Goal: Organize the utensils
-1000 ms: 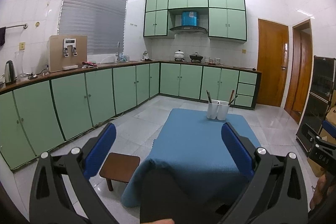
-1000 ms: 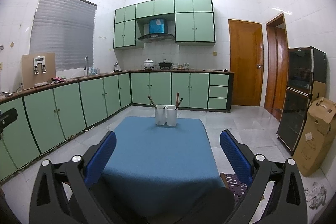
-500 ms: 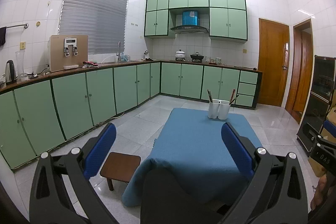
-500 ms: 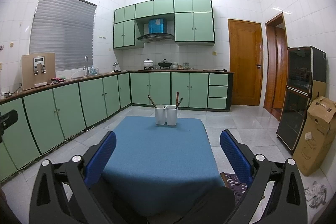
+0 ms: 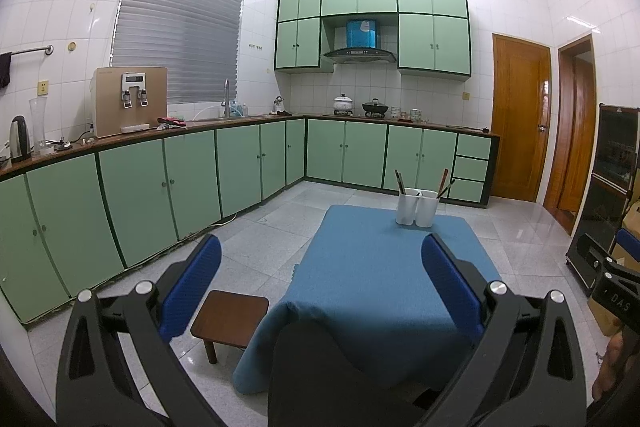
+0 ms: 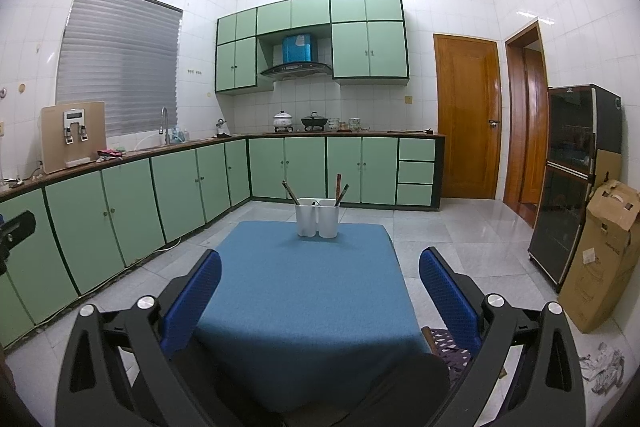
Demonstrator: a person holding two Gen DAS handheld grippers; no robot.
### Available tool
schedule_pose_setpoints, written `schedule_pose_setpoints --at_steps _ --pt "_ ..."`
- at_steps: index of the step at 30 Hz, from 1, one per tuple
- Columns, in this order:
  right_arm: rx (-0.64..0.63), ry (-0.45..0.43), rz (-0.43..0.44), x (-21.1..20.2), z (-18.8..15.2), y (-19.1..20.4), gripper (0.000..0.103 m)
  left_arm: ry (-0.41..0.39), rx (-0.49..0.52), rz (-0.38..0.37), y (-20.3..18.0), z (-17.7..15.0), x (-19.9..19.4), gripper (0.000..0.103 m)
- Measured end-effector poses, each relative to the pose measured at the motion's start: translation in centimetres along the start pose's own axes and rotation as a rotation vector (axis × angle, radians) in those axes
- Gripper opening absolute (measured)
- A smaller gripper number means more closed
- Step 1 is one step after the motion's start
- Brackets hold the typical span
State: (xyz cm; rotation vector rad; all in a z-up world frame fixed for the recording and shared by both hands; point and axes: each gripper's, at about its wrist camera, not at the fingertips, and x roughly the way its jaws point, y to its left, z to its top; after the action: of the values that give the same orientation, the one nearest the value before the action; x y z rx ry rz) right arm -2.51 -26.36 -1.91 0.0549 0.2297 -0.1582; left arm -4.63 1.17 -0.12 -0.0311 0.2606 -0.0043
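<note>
The left gripper (image 5: 320, 275) is spread wide and holds nothing; at 8 o'clock below it a small brown stool (image 5: 229, 315) stands just beside the table's near left corner. The utensil holder (image 6: 317, 217), two white cups touching side by side with dark sticks leaning out at 11 and 1 o'clock, stands at 12 o'clock near the far edge of the blue-clothed table (image 6: 304, 299). The right gripper (image 6: 319, 277) is likewise spread and empty. Bare cloth lies between grippers and holder. A cardboard box (image 6: 604, 259) stands at 3 o'clock, well apart.
</note>
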Motion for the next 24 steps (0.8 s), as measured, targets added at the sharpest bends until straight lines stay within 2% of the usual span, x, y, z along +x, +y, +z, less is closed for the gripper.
schedule_pose_setpoints --at_steps 24 --pt "0.004 0.0 -0.002 0.05 -0.13 0.68 0.097 -0.001 0.008 -0.008 -0.02 -0.17 0.41 0.097"
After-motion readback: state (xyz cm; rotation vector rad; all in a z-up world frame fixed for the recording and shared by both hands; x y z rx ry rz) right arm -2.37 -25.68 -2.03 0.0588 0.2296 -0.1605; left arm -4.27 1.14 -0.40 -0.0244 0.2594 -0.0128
